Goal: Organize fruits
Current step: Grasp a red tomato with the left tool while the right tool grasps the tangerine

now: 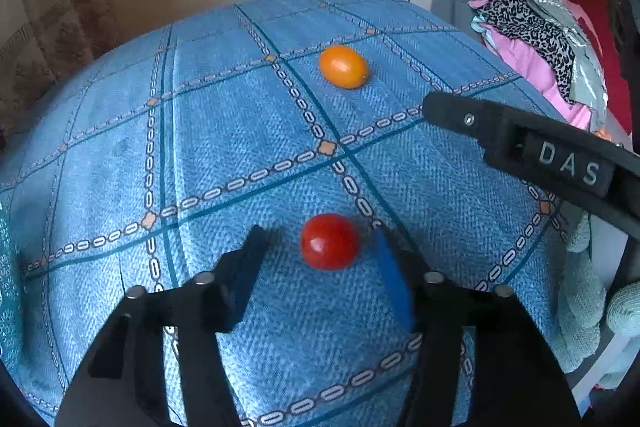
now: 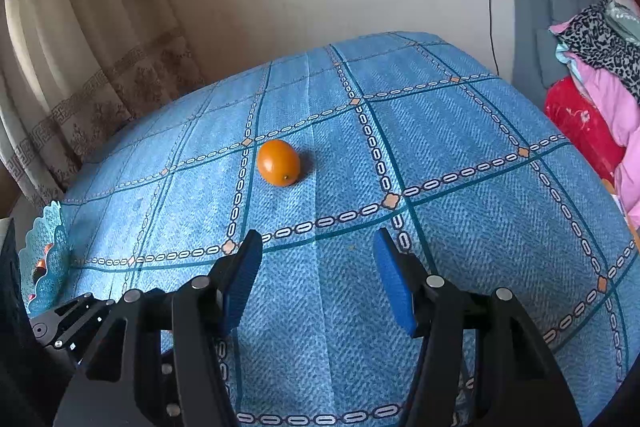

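A small red tomato (image 1: 329,241) lies on the blue patterned tablecloth (image 1: 224,147), between the tips of my open left gripper (image 1: 320,239); neither blue pad touches it. Farther back sits an orange oval fruit (image 1: 343,66). In the right wrist view the same orange fruit (image 2: 279,163) rests ahead and a little left of my open right gripper (image 2: 318,239), which holds nothing. One black finger of the right gripper (image 1: 452,111) reaches into the left wrist view from the right, marked "DAS".
A teal lace-edged basket (image 2: 44,251) stands at the table's left edge with something small and red-orange inside. A pile of clothes and bedding (image 1: 536,39) lies to the right, off the table. Curtains (image 2: 72,67) hang behind on the left.
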Motion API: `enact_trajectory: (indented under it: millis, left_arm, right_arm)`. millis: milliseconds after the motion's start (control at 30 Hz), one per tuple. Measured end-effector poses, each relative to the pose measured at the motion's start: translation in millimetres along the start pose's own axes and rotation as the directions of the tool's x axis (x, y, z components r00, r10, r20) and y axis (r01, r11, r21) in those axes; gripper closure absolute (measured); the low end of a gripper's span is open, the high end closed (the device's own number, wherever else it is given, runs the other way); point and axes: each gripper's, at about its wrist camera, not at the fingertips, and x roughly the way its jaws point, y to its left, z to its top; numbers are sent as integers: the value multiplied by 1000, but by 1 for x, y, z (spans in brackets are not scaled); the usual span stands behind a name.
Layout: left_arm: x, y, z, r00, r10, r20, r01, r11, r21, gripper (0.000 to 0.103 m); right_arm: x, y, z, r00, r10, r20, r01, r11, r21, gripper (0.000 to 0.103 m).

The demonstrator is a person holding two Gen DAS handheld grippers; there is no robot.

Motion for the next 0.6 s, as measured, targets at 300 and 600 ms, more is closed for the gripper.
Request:
enact_trajectory:
  millis: [300,600]
  left_arm:
    - [-18,7,-3,998,18,61,-16,999,-30,74]
    - [-41,30,-4,991,74,111,-62,992,-114,74]
  right_arm:
    - [2,13,5,1000,-4,-4,4,998,-59,45]
    - [37,32,40,1000,2,-31,-5,996,-90,45]
